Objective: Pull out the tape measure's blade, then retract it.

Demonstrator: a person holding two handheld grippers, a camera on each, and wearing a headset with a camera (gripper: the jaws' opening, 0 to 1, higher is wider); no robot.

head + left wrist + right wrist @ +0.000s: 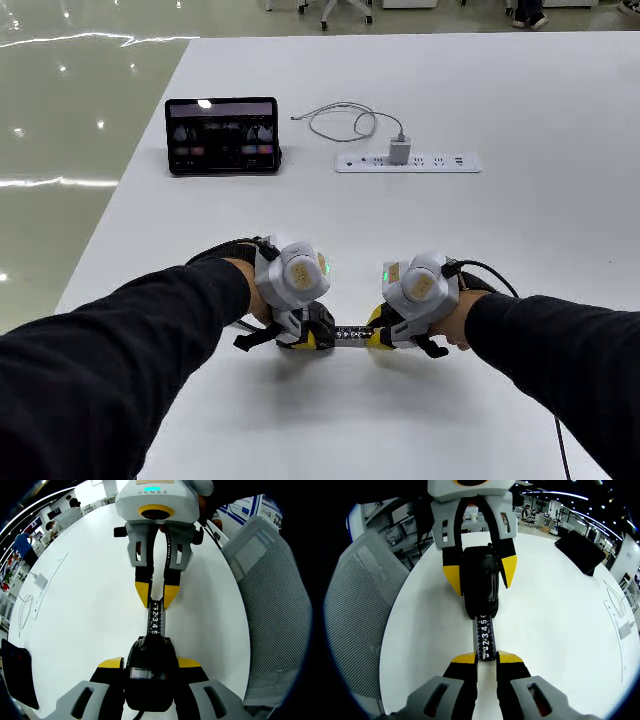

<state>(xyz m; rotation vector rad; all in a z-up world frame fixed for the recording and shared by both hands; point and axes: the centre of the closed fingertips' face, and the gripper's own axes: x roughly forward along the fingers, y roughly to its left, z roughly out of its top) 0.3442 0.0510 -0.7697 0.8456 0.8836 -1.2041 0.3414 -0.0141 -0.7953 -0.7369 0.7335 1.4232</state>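
In the head view, a wide white matte surface [520, 100] stands on a glossy pale floor [60, 120] that mirrors the ceiling lights. At the far side are a black rectangular tablet [222, 135], propped up and lit, and a flat white power strip [440, 162] with a white charger [400, 150] and a looped grey cable [340, 122]. All of these are well apart from the work. Beyond the person's black sleeves [120, 360], the left hand-held gripper [312, 335] is clamped on the black and yellow tape measure case [320, 325]. The right hand-held gripper [382, 338] is near it, and a short blade [352, 333] runs between them.

In the left gripper view, yellow-tipped jaws squeeze the rounded, glossy case from both sides. The blade, printed with numerals, runs straight to the right hand-held gripper, whose tips are pinched together on its end. A grey mesh chair back [270, 605] stands at the edge of the surface.

In the right gripper view, the tips hide the end of the blade, so its hook is probably gripped there.
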